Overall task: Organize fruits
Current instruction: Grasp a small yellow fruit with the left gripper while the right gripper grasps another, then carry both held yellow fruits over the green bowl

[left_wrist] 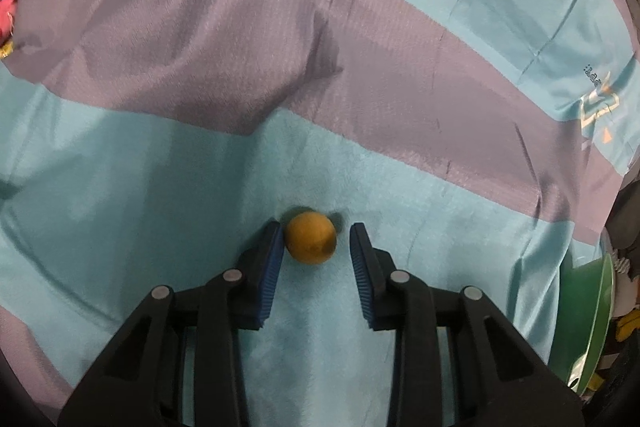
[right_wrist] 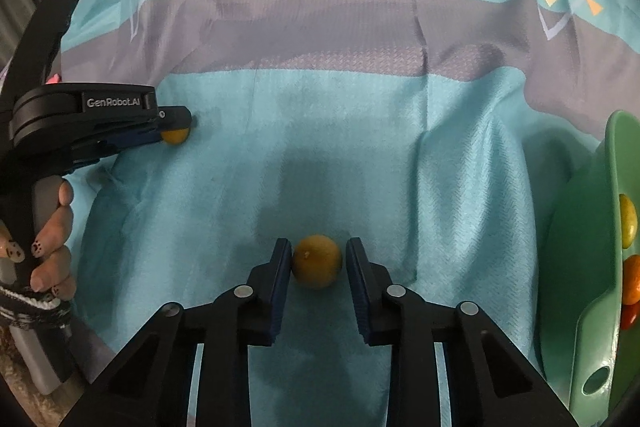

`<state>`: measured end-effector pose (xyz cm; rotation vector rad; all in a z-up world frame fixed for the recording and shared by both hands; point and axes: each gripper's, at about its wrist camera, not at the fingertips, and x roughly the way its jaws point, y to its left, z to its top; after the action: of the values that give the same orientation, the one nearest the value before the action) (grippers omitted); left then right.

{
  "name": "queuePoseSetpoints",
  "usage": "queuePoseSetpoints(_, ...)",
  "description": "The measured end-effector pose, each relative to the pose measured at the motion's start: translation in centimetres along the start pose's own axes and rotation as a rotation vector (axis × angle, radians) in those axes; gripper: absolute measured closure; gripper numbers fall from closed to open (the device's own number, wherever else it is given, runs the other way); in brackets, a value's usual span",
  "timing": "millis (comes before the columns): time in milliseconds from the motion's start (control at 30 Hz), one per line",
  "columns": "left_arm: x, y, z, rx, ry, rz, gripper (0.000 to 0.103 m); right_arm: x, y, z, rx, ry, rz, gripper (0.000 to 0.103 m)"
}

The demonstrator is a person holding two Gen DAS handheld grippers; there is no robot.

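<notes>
Teal-and-grey banded cloth [right_wrist: 320,131], orange fruit [right_wrist: 317,261]

- The cloth [right_wrist: 360,147] spread across both views is a woven fabric with a slight sheen; its turquoise bands look smooth, and the grey-purple band in the upper half shows a fine raised herringbone texture. Creases and folds run through it.
- The left gripper [left_wrist: 316,239] and right gripper [right_wrist: 318,259] have matt black plastic arms with small dull metal pins at the joints.
- The pads [left_wrist: 272,267] are blue, ribbed and rubbery-looking.
- The yellow fruit [left_wrist: 311,237] between the pads, bottom centre, has a matt, faintly pitted skin.
- The green tray [right_wrist: 580,267] at the right edge is smooth, semi-glossy plastic.
</notes>
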<state>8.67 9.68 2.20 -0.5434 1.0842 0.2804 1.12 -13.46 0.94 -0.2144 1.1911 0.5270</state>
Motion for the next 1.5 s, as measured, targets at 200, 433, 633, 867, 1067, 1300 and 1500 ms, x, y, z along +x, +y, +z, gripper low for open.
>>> queuePoseSetpoints(200,0.1,-0.2,0.1,0.008,-0.028,0.022,0.077,0.1,-0.2,0.1,0.002,-0.009,0.0,0.076)
queuePoseSetpoints(433,-1.2,-1.5,-0.4,0.03,-0.083,0.032,0.077,-0.7,-0.8,0.1,0.022,-0.035,0.002,0.076)
queuePoseSetpoints(633,-5.0,-2.8,-2.6,0.082,-0.15,-0.01,0.077,-2.5,-1.5,0.3,0.042,-0.089,0.013,0.076)
queuePoseSetpoints(867,-8.4,-6.3,-4.9,0.182,-0.223,-0.069,0.077,-5.9,-3.1,0.5,0.087,-0.185,0.02,0.075)
queuePoseSetpoints(1067,-11.2,-8.9,-6.9,0.272,-0.283,-0.115,0.077,-9.6,-4.9,0.1,0.136,-0.285,0.024,0.075)
queuePoseSetpoints(1300,-13.2,-13.4,-9.0,0.384,-0.325,-0.176,0.077,-14.1,-7.9,-1.0,0.22,-0.411,-0.009,0.075)
queuePoseSetpoints(1500,-14.0,-16.9,-10.4,0.472,-0.326,-0.239,0.077,-16.8,-10.3,-2.3,0.303,-0.491,-0.065,0.075)
